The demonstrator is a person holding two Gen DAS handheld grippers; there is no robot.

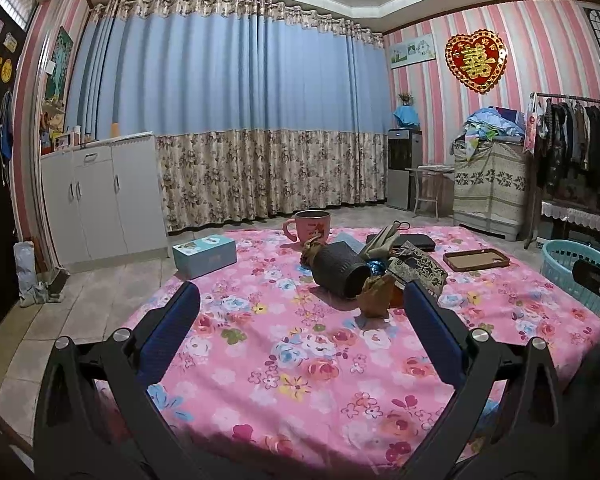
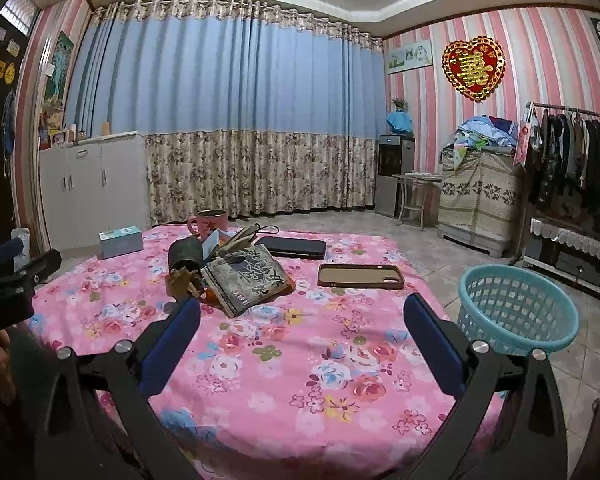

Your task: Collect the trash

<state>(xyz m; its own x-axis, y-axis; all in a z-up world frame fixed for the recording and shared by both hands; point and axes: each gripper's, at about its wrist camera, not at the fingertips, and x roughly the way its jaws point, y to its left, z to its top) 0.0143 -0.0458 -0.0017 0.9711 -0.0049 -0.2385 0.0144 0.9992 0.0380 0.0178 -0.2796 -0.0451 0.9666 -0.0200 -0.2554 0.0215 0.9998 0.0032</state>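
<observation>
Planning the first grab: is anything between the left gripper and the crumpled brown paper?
Nothing visible. The open left gripper faces the brown paper across bare tablecloth; the tipped dark cup lies just behind it.

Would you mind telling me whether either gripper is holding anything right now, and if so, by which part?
Nothing is held. The left gripper and right gripper are both open and empty above the floral tablecloth.
</observation>
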